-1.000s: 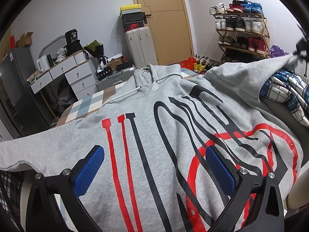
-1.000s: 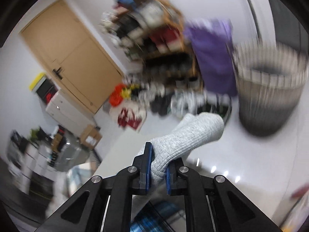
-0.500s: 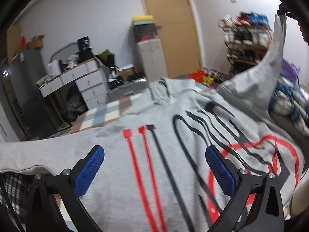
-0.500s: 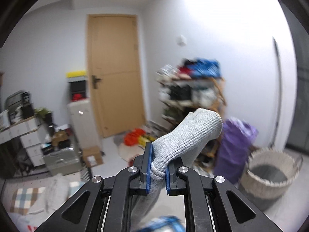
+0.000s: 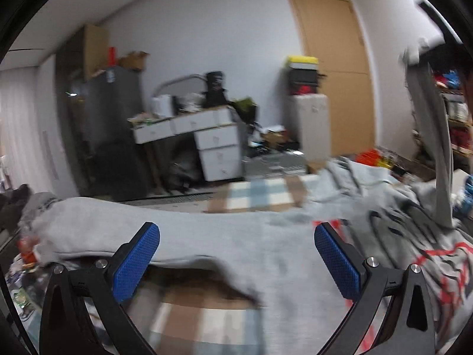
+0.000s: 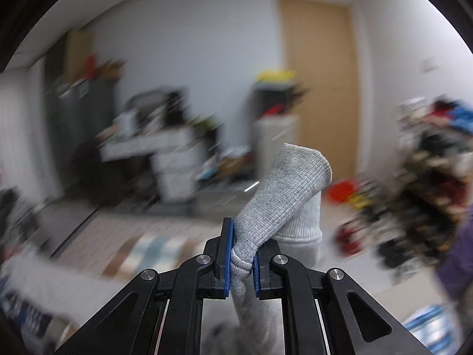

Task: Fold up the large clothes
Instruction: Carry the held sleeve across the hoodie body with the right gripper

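Observation:
A grey hoodie (image 5: 266, 245) with red and black print lies spread over the checked bed cover (image 5: 260, 195). Its left sleeve (image 5: 88, 230) stretches toward the left edge of the bed. My left gripper (image 5: 236, 251) hovers open just above that sleeve and the hoodie's lower hem, with nothing between its blue pads (image 5: 136, 263). The right sleeve (image 5: 434, 148) hangs lifted high at the right of the left wrist view. My right gripper (image 6: 241, 257) is shut on that sleeve's ribbed cuff (image 6: 283, 189), which sticks up past the pads.
White drawers (image 5: 215, 148) and a dark fridge (image 5: 109, 130) stand against the back wall. A wooden door (image 5: 331, 68), a pale suitcase (image 5: 313, 124) and a shoe rack (image 6: 434, 186) fill the right side. Folded plaid cloth (image 6: 428, 331) lies near the bed's right edge.
Both grippers have swung to the left. The right one carried the held cuff up and across, so the sleeve now hangs lifted. The left now looks over the left sleeve.

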The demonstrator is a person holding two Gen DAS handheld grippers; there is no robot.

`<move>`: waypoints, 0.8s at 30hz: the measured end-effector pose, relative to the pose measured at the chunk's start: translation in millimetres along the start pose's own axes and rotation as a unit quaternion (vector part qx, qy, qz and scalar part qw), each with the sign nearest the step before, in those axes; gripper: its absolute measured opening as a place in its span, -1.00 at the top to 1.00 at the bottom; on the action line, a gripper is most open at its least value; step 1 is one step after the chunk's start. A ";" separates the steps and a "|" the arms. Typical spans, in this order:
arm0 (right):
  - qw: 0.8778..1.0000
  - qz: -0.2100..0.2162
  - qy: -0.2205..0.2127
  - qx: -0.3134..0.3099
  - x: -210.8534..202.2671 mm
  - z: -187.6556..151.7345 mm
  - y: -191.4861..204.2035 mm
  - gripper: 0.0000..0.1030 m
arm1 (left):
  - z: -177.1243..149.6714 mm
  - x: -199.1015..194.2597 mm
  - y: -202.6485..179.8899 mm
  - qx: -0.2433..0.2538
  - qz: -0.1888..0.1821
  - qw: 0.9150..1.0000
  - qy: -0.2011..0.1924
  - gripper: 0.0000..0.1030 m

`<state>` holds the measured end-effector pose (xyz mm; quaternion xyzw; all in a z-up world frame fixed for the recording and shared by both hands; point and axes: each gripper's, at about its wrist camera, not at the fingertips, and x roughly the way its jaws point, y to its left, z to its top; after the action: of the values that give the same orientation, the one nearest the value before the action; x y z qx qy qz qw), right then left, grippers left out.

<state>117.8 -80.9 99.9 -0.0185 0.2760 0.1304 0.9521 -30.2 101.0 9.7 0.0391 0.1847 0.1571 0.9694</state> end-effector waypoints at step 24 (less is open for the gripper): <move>0.934 0.249 0.257 0.022 106.0 -189.4 105.3 -1.00 | -3.8 22.9 43.6 -0.122 -0.005 0.992 0.038 -0.98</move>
<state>78.2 25.7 -112.9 0.0385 0.5094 0.3483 0.7859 -24.0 149.7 4.1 -0.0867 0.2009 0.1750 0.9599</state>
